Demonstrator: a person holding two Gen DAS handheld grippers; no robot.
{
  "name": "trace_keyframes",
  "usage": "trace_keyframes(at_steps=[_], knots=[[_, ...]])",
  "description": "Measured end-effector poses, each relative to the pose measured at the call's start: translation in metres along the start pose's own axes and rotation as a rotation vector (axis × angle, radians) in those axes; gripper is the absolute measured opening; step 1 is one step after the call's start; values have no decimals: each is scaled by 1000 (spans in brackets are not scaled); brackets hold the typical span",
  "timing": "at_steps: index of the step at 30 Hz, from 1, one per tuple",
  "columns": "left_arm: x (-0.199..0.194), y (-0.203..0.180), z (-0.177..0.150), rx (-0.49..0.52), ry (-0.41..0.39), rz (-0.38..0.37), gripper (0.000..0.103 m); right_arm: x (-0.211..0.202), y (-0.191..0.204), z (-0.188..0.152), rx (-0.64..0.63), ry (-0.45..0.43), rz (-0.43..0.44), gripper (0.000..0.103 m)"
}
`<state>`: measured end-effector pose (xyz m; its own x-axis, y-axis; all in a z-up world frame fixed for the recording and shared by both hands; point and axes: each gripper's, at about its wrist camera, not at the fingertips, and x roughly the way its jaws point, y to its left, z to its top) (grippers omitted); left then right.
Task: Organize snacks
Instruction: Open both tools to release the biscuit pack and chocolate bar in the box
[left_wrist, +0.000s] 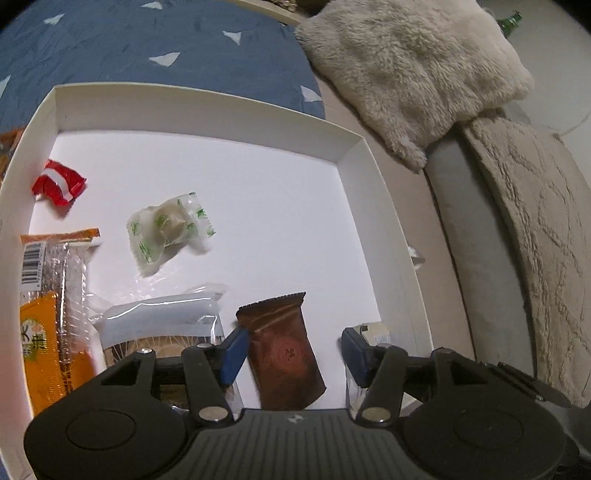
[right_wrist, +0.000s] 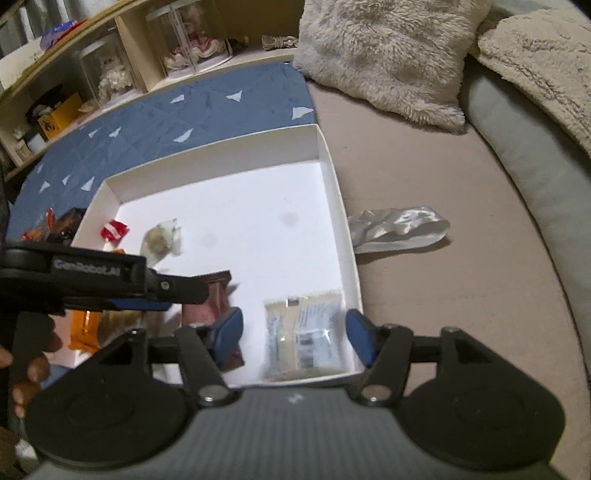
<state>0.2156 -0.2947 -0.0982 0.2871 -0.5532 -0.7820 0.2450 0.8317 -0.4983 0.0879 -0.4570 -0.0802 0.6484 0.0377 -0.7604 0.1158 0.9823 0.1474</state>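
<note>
both grippers hang spread and empty over the white box (right_wrist: 332, 173); the silver pouch (right_wrist: 399, 229) outside its right wall looks slippery and could squirt free

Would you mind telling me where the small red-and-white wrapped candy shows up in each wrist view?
Left wrist: red-and-white candy lies at far left, inside the white box near its far-left corner.
Right wrist: same candy, left of centre, just above the left gripper.
Shared landmark: the green-printed clear wrapper beside it.
</note>
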Motion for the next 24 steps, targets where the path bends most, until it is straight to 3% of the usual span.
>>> trace_keyframes(at_steps=[15, 17, 21, 24], knots=[[-36, -15, -7, 161, -1, 65, 59, -17, -1, -3, -8, 2, 8, 70], [-43, -14, -8, 176, -7, 76, 68, -22, 0, -4, -10, -4, 8, 71], [-55, -13, -11, 207, -24, 98, 72, -33, 2, -5, -12, -16, 5, 75], [-64, -12, -14, 227, -38, 112, 83, -42, 5, -7, -20, -23, -2, 78]])
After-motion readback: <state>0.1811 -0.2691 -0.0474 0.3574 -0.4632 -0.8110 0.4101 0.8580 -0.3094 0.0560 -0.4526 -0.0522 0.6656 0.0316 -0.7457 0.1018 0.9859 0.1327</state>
